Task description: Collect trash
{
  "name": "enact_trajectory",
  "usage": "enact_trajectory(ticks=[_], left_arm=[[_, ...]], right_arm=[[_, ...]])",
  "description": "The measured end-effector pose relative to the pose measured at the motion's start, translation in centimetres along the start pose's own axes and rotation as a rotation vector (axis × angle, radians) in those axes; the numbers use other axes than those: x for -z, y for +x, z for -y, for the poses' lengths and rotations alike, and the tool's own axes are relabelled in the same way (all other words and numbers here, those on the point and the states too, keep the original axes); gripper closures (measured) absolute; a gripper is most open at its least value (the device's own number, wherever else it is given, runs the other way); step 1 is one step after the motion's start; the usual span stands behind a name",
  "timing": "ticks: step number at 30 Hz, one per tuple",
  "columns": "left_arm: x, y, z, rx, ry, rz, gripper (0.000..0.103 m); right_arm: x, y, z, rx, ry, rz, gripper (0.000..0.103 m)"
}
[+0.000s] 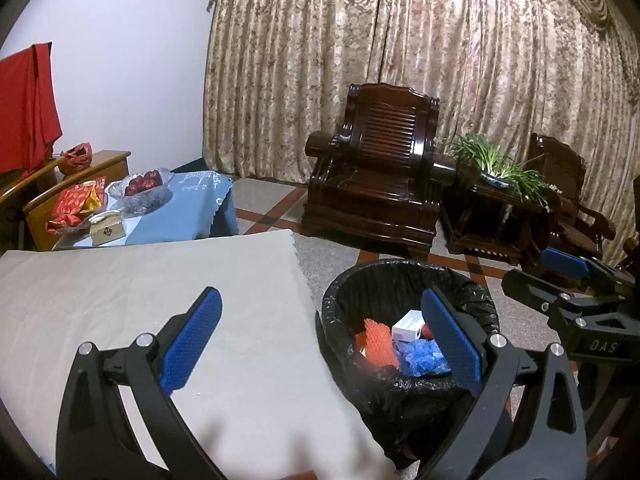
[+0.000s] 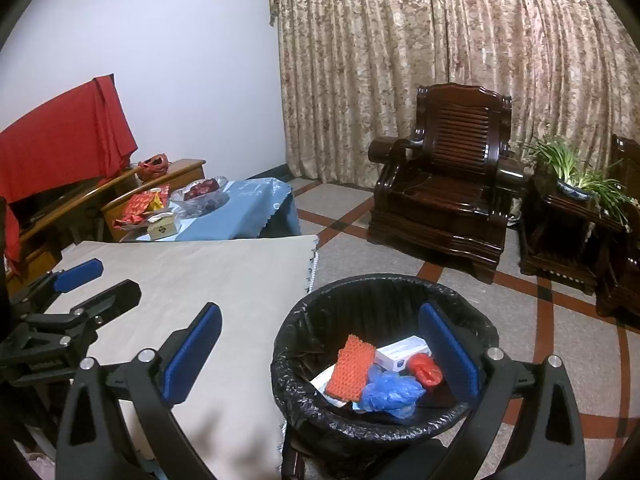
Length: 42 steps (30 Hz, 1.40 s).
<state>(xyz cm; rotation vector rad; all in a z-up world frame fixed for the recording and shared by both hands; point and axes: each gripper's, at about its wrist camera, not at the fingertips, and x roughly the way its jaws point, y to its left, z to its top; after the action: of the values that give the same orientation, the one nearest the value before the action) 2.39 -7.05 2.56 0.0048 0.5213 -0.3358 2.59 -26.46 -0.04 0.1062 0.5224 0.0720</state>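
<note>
A black-lined trash bin (image 1: 404,280) (image 2: 360,292) stands on the floor beside a table with a beige cloth (image 1: 160,288) (image 2: 208,280). In the bin lie an orange foam net (image 2: 351,366), a white box (image 2: 400,354), a blue plastic bag (image 2: 390,392) and a small red bag (image 2: 426,370). My left gripper (image 1: 324,340) is open and empty, above the table's right edge and the bin. My right gripper (image 2: 322,350) is open and empty, above the bin's left side. Each gripper shows in the other's view: the right one (image 1: 556,276) and the left one (image 2: 100,280).
A low table with a blue cloth (image 2: 256,204) holds a fruit bowl (image 2: 202,192), red snack packs (image 2: 142,204) and a small box (image 2: 162,226). A dark wooden armchair (image 2: 448,184) and a side table with a plant (image 2: 580,184) stand before the curtain (image 2: 440,40).
</note>
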Motion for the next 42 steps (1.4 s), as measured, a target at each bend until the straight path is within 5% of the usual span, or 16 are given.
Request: enact_trajectory(ticks=[42], left_arm=[[-0.02, -0.15, -0.34, -0.004, -0.002, -0.006, 0.006]], right_arm=[[-0.28, 0.15, 0.18, -0.005, 0.0, -0.005, 0.006]])
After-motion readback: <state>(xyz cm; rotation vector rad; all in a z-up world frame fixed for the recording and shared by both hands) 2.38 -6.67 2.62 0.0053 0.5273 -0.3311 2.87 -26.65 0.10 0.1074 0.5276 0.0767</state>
